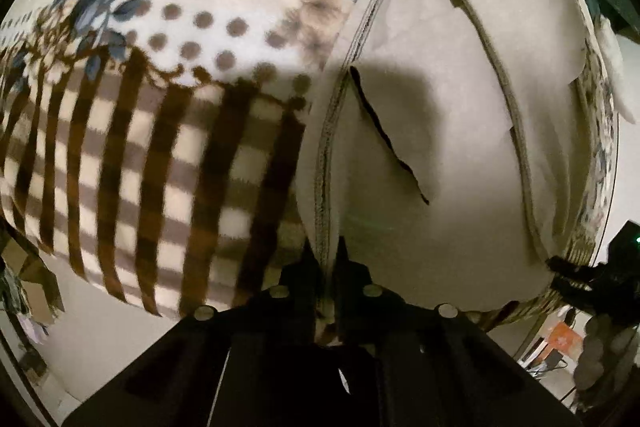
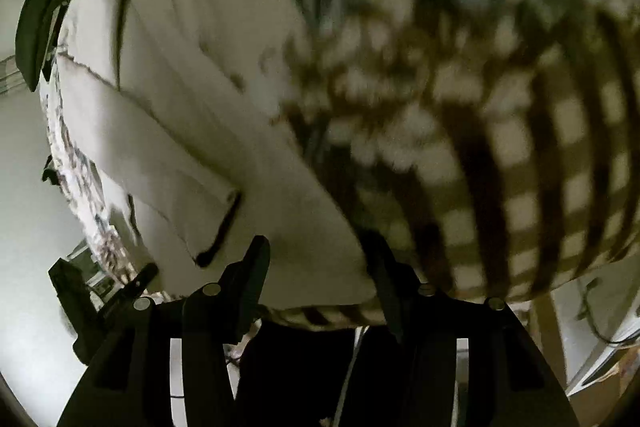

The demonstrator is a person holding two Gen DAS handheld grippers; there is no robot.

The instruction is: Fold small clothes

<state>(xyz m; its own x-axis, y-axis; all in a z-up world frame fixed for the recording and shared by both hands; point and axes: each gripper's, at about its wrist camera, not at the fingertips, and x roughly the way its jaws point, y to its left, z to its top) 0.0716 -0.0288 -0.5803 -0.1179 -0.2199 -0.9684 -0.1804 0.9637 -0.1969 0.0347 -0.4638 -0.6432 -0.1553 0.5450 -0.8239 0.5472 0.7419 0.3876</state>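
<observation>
Since the left gripper (image 1: 329, 259) has its fingers pinched nearly together on the stitched hem of the cream garment (image 1: 440, 147), that side looks secure for now. The garment lies spread over a patterned blanket (image 1: 160, 127) with brown checks, dots and blue flowers, and it takes up the right half of the left wrist view, with a dark slit, maybe a pocket, in the middle of it.

The right gripper (image 2: 316, 267) is a different story: its fingers are spread wide, sitting either side of the garment's near edge and holding nothing that I can see. That view is pretty blurry, so I can't tell if the tips actually touch the cloth.

What could go wrong, my guess: if the left side lifts before the right one closes, the fabric gets dragged from one corner and bunches up crooked. The right fingers could also grab the blanket along with the garment, since the two layers lie flat against each other right there. And that thin pinch on the hem could slip.
</observation>
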